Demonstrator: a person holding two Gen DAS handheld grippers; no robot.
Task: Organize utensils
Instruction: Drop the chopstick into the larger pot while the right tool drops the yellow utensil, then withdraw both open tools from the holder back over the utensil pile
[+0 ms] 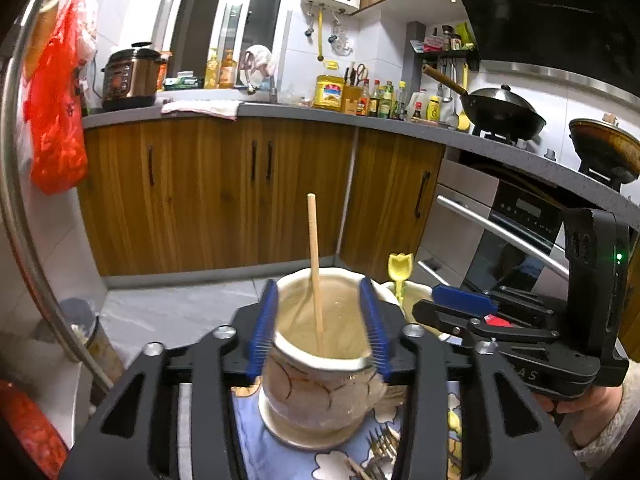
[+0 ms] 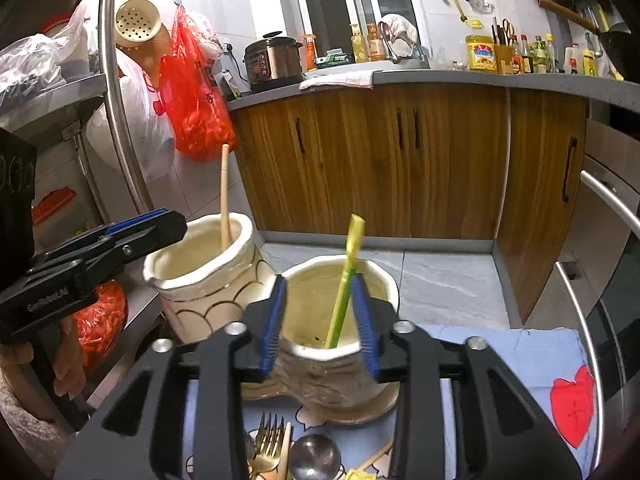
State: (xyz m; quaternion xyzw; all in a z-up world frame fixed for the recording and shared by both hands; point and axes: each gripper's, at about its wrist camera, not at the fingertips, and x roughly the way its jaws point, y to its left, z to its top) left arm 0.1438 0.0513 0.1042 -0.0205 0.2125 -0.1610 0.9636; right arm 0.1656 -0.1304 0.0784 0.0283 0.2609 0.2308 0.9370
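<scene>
Gold fork (image 2: pixel 267 446) lies before cream, gold-lined ceramic holders (image 2: pixel 340 336).

Your right gripper (image 2: pixel 318 320) hangs over the nearer ceramic holder (image 2: pixel 340 384), its blue pads apart on either side of a yellow-green utensil (image 2: pixel 346 276) that leans inside and touches neither pad. To the left, a second ceramic holder (image 2: pixel 200 280) with gold arcs keeps a wooden chopstick (image 2: pixel 225 196) upright. Your left gripper (image 2: pixel 152 226) sits just beside its rim. On the blue cloth (image 2: pixel 500 360) below lie a gold fork (image 2: pixel 268 444) and a metal spoon (image 2: pixel 314 456).
</scene>
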